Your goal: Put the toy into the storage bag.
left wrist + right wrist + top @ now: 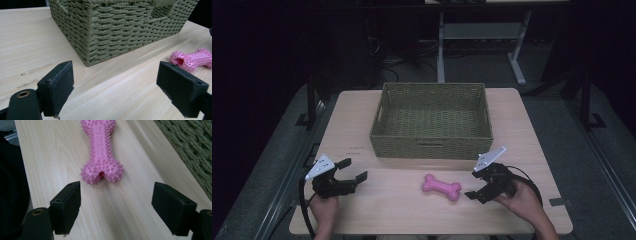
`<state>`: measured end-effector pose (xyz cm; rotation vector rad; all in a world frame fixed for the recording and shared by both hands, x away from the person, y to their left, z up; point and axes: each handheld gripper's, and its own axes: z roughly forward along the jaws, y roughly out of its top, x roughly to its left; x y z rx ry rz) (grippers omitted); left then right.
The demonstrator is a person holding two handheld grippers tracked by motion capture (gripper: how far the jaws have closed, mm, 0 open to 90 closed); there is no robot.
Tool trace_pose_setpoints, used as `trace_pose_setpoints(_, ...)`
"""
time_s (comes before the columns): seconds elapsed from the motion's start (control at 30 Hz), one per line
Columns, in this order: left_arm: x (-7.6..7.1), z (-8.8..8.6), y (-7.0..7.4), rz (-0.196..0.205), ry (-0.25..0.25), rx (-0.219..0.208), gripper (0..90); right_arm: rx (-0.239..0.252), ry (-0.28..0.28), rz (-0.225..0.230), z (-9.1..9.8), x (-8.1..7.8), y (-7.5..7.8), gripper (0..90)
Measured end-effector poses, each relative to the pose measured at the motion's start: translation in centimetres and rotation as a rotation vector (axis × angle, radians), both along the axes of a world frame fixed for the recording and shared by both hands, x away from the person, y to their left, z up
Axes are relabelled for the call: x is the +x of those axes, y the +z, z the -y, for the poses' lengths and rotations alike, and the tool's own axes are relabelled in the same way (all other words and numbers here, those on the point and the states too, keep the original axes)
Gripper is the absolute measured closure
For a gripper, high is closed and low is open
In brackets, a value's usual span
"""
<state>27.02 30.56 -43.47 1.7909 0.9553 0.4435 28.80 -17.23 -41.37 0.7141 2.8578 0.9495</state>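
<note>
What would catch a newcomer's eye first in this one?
The spiky pink bone toy lies on the pale table near its front edge, just ahead of the open right tongs. Behind it stands an empty green woven basket. The left tongs wait open at the left.

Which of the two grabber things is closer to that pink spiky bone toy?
The right gripper. It sits just off the bone toy's right end, jaws open and aimed at it, not touching. The left gripper is farther away, on the toy's other side, also open.
</note>
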Motion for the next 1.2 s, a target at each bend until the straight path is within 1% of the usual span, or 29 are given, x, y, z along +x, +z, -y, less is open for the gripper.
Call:
trace_pose_setpoints(0.03, 0.0, 0.0, 0.0, -0.001, 0.000, -0.001, 13.9, 0.002, 0.004, -0.002, -0.1, 0.1, 0.0, 22.9)
trace_pose_setpoints(0.13, 0.0, 0.0, 0.0, -0.001, -0.002, 0.000, 13.9, -0.014, 0.016, -0.002, -0.5, 0.2, 0.2, 22.8)
trace_pose_setpoints(0.27, 0.0, 0.0, 0.0, 0.000, -0.001, -0.001, 13.9, -0.015, 0.032, 0.001, -1.2, 0.6, 0.6, 22.4)
trace_pose_setpoints(0.37, 0.0, 0.0, 0.0, 0.001, -0.003, -0.001, 13.9, -0.007, 0.035, -0.006, -1.4, 0.7, 0.7, 22.4)
trace_pose_setpoints(0.43, -0.1, 0.0, 0.0, 0.001, -0.004, 0.001, 13.9, -0.020, 0.049, -0.008, -1.8, 0.9, 0.8, 22.4)
trace_pose_setpoints(0.57, -0.1, 0.0, 0.0, 0.003, -0.004, -0.001, 13.9, -0.028, 0.071, -0.008, -2.5, 1.2, 1.2, 22.4)
trace_pose_setpoints(0.67, -0.1, 0.0, 0.0, 0.004, -0.004, -0.001, 13.9, -0.020, 0.072, -0.008, -2.6, 1.3, 1.4, 22.4)
trace_pose_setpoints(1.13, 0.0, -0.1, 0.0, 0.005, -0.002, -0.003, 13.9, -0.044, 0.095, -0.018, -3.8, 1.9, 1.8, 22.4)
trace_pose_setpoints(1.2, 0.0, -0.1, 0.0, 0.004, -0.002, -0.002, 13.9, -0.038, 0.104, -0.018, -4.0, 2.0, 1.9, 22.4)
